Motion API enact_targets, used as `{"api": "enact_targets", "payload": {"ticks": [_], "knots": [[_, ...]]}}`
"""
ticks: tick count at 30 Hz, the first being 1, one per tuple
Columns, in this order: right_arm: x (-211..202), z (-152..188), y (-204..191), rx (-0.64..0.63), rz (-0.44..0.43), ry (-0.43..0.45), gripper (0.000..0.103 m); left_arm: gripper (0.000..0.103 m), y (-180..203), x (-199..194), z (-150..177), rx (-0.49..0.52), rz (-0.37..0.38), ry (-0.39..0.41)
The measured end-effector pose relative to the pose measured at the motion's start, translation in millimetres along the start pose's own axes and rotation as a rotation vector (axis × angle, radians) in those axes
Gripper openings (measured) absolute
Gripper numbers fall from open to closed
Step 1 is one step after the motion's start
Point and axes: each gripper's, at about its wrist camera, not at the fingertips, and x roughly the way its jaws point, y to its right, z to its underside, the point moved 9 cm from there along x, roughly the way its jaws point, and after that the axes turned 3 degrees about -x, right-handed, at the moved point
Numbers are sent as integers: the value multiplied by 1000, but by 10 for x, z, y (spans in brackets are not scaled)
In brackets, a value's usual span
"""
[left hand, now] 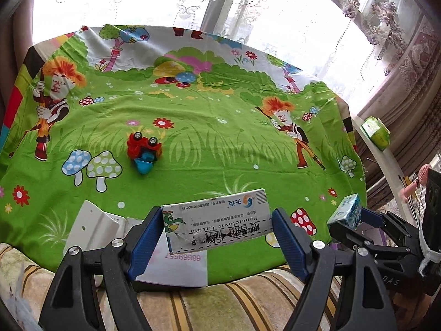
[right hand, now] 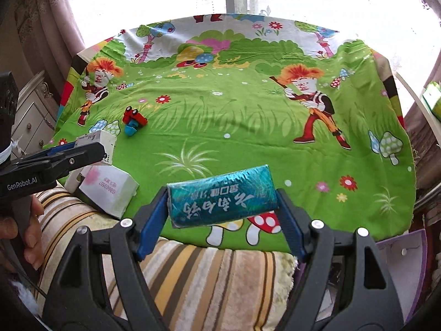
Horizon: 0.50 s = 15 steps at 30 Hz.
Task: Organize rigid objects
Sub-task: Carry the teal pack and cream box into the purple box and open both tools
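Cartoon-print green cloth [left hand: 209,138], striped cushion [right hand: 209,275], lace curtains [left hand: 275,13]

Black claw [left hand: 217,229], blue pads [left hand: 144,241], silver screws [left hand: 119,242]

A white box [left hand: 216,224] was held flat; a teal pack [right hand: 222,195] too; a toy car [left hand: 143,149], upside down, was seen at ten o'clock.

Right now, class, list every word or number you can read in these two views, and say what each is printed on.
"Penciclovir Cream": upside down on the white medicine box in the left tongs.
"GenRobot.AI": on the left tongs' black body.
"6866957": pink, inverted, on the white carton.
Chinese print on the teal packet in the right tongs: not legible to me.
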Motion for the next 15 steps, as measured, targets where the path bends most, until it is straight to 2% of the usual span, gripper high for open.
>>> {"api": "enact_targets", "payload": {"ticks": [7,15], "knots": [[-481,471,704,112,100,10,78,80,736,4,218,135,72,-34],[-894,1204,1492,264,203,-23,78,80,1617,11,603,300,172,-97]]}}
